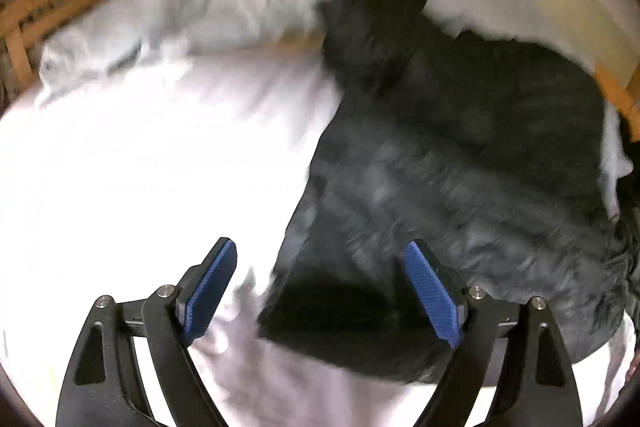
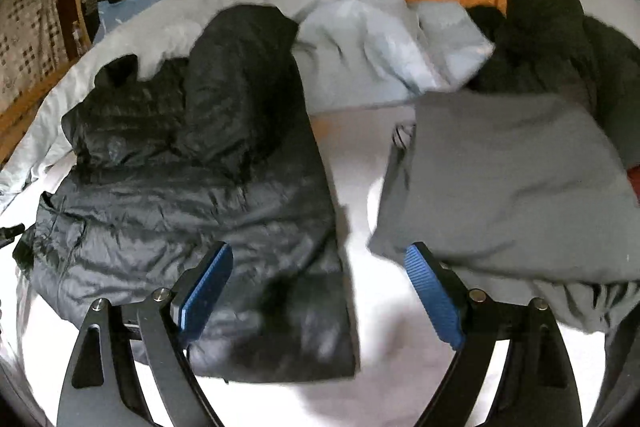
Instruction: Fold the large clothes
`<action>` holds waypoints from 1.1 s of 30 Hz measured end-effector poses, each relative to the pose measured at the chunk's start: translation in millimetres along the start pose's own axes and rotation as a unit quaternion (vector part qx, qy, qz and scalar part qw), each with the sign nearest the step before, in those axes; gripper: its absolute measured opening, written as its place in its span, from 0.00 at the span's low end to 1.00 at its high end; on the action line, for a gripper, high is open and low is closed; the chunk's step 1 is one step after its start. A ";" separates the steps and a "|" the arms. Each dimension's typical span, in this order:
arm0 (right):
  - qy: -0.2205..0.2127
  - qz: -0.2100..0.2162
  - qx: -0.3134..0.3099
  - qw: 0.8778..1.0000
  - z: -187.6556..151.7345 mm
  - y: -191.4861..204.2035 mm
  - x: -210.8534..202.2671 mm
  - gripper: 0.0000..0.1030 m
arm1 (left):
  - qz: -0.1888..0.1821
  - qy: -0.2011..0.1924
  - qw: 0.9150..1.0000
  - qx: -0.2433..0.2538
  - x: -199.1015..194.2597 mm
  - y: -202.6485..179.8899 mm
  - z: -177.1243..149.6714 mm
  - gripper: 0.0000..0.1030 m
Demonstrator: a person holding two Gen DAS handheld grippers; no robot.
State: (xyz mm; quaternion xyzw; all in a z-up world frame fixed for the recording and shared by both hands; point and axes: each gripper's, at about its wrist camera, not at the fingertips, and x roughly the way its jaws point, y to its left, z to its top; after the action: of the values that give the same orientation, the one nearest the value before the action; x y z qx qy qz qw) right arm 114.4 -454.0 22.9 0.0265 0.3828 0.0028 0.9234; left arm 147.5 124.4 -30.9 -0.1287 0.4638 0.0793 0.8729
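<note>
While both grippers hover over the white bed (image 2: 372, 347), the black puffer jacket (image 2: 192, 227) lies spread on the sheet, its sleeve folded across the body. The left gripper (image 1: 320, 287) has its blue fingers (image 1: 210, 291) wide apart and empty above the jacket's edge. The right gripper (image 2: 318, 291) is likewise spread and empty, between the jacket and a grey folded garment (image 2: 504, 187).

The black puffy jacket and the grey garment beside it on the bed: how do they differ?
The black puffy jacket is shiny and quilted; the grey garment is matte and smooth. The jacket lies left of the bare white sheet, the grey garment right of it. The jacket looks partly folded, a dark flap laid over its top; the grey garment lies as a flatter slab. Both rest on the sheet, ungripped.
</note>
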 end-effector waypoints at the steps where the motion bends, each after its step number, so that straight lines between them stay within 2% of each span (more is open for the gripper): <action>1: 0.016 0.009 0.007 1.000 -2.6 -1.6 3.5 0.87 | -0.001 0.037 0.999 -0.001 9.9 2.0 -2.4 0.83; 2: 0.030 0.020 0.010 0.999 -5.2 -3.0 9.2 0.87 | -0.011 0.065 0.998 -0.009 18.9 4.9 -5.0 0.83; 3: 0.052 0.038 0.012 0.998 -9.6 -4.7 17.7 0.87 | -0.022 0.074 0.997 -0.023 23.4 8.0 -7.9 0.83; 5: 0.106 0.076 0.009 0.991 -20.0 -7.6 39.4 0.87 | -0.038 0.078 0.996 -0.033 26.1 8.2 -11.8 0.82; 6: 0.119 0.077 0.010 0.990 -22.9 -9.3 47.4 0.85 | -0.048 0.076 0.996 -0.023 26.1 5.6 -11.7 0.80; 7: 0.125 0.078 0.016 0.989 -25.5 -11.3 53.2 0.82 | -0.062 0.073 0.995 -0.017 25.7 3.4 -11.6 0.65; 9: 0.126 0.097 0.030 0.987 -27.0 -13.0 58.0 0.71 | -0.084 0.074 0.994 -0.015 25.9 0.5 -11.9 0.47; 10: 0.124 0.109 0.031 0.986 -27.5 -12.3 58.7 0.71 | -0.085 0.069 0.994 -0.013 25.4 -0.6 -12.1 0.35; 11: 0.120 0.112 0.028 0.986 -28.6 -11.5 58.6 0.71 | -0.083 0.063 0.994 -0.010 24.3 -1.3 -12.4 0.29; 13: 0.114 0.097 0.020 0.989 -32.4 -10.1 56.2 0.51 | -0.085 0.050 0.995 -0.007 18.6 -0.4 -13.1 0.17; 14: 0.114 0.092 0.019 0.989 -33.4 -9.4 54.0 0.29 | -0.087 0.042 0.995 -0.005 12.6 -0.2 -14.0 0.16; 15: 0.111 0.086 0.024 0.990 -33.3 -9.9 47.9 0.18 | -0.084 0.030 0.996 0.003 3.7 -1.9 -15.9 0.16; 17: 0.113 0.067 0.026 0.991 -33.5 -6.3 37.4 0.08 | -0.083 0.015 0.996 0.031 -22.0 -9.8 -25.3 0.16; 19: 0.099 0.031 -0.003 0.995 -35.9 2.5 4.8 0.07 | -0.081 -0.018 0.995 0.064 -53.3 -16.6 -39.1 0.16; 22: 0.078 0.022 -0.018 0.997 -47.1 10.9 -39.8 0.07 | -0.058 -0.040 0.993 0.099 -87.4 -10.2 -65.8 0.15; 26: 0.093 0.043 0.020 0.995 -86.9 10.8 -80.2 0.07 | -0.040 -0.011 0.996 0.084 -89.3 10.3 -88.4 0.16; 29: 0.091 0.004 0.047 0.995 -111.8 16.9 -93.2 0.07 | -0.033 0.025 0.998 0.052 -87.6 18.0 -99.4 0.20; 31: 0.079 -0.030 0.026 0.996 -116.6 31.3 -95.4 0.09 | -0.018 0.001 0.998 0.067 -97.6 11.9 -104.8 0.27; 32: 0.072 -0.045 0.013 0.996 -114.6 38.0 -96.0 0.15 | -0.003 -0.015 0.997 0.080 -103.8 7.9 -106.0 0.31; 33: 0.066 -0.057 0.002 0.996 -111.2 42.4 -96.1 0.22 | 0.008 -0.032 0.995 0.093 -110.7 3.4 -105.4 0.39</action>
State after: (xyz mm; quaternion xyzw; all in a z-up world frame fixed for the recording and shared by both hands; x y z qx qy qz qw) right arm -31.6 -409.0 14.5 0.0064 0.4441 -0.0485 0.8946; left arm 1.7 94.2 4.0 -0.0408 0.4424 0.0474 0.8946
